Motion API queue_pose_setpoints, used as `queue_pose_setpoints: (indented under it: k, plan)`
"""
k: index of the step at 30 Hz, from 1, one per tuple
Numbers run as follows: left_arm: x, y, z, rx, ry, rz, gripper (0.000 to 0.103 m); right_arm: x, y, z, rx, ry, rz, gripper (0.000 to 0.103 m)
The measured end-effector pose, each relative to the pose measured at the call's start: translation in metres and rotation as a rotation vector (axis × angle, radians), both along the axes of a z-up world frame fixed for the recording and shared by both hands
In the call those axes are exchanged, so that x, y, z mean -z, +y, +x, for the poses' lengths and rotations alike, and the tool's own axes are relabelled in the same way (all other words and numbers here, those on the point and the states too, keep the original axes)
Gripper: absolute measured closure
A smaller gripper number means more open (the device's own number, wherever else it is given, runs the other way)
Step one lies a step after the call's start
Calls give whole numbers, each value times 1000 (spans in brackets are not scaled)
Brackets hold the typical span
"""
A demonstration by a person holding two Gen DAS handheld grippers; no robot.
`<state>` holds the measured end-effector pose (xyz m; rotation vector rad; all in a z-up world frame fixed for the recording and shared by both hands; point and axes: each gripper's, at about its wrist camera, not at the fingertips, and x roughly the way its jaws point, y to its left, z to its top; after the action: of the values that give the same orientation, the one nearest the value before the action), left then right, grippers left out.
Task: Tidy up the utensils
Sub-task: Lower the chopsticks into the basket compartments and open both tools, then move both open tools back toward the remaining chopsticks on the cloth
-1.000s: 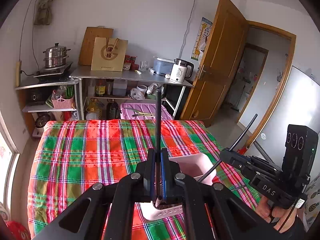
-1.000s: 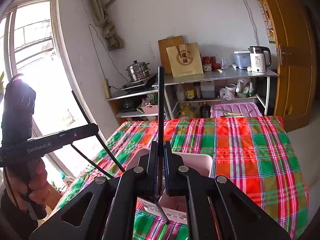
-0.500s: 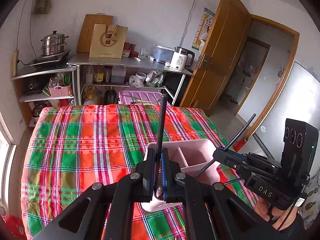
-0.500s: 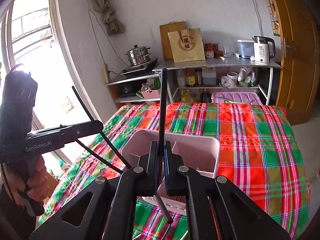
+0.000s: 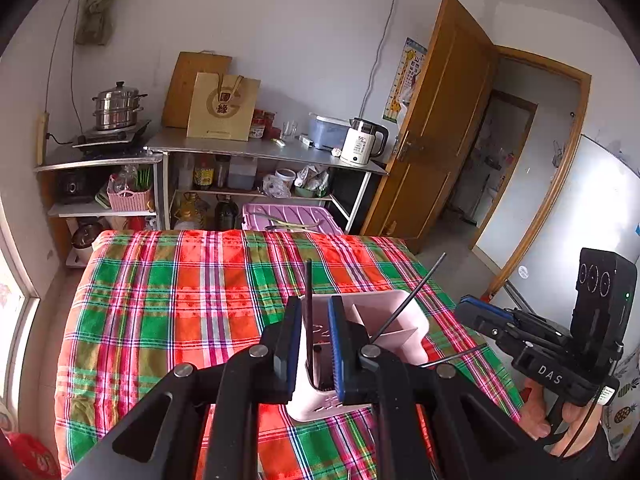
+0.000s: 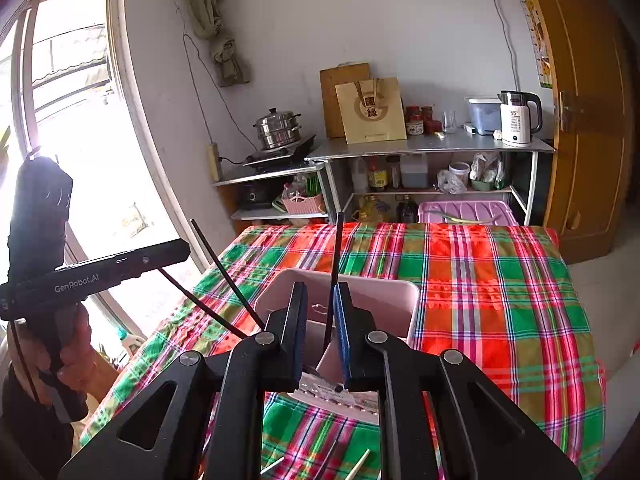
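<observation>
Left gripper (image 5: 314, 344): jaws opening, pads no longer pressing on the dark chopstick (image 5: 308, 292) standing between them; released, or all but.
Right gripper (image 6: 322, 332): same story, jaws opening, its own chopstick (image 6: 335, 272) upright in the gap, close to the blue pad, grip let go.
Step in hand: dropping two chopsticks at once into the pink holder (image 5: 404, 320), one from each side.
Holder: pale pink plastic, boxy, divided by inner walls into compartments, slotted base showing low in the right wrist view; sitting on the plaid cloth of the desk (image 5: 180, 304), right under both grippers.
Left chopstick: thin, black, near vertical, lower end hidden behind the pads, apparently down in a compartment nearest the left gripper.
Right chopstick: thin, black, leaning slightly, tip resting low by the holder's near edge; inside or just at the rim, cannot tell.
Next move, as a judgement: widening both sets of jaws fully, then backing straight out and up so neither pad drags a stick over.
Risk: a chopstick toppling out if a pad brushes it on the way back.
Further chopsticks: pale tips (image 6: 360, 466) lying on the cloth at the bottom of the right wrist view, likely next to be picked up.
Beyond: shelving with a kettle (image 5: 362, 146) and steamer pot (image 5: 116, 106) against the wall.
</observation>
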<state>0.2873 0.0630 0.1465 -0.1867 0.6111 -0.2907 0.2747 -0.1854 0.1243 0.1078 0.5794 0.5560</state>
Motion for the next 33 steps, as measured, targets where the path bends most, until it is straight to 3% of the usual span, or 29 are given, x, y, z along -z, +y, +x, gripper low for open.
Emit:
queue_pose_setpoints:
  k: [6,12,23,33]
  plan:
    - [-1,7,-52,-6,-59,2,88,-10,-26,-44,12,-60,32,89]
    - [19,11,-104,-11,-66,-6,88,6,-46,-84,20,-50,39,89]
    - [85,1,-168,17,29,-8,88,53,-57,-136,7,14,9,89]
    - [129,8,-165,-40,152,33,88,79,-53,-137,-9,89,6,89]
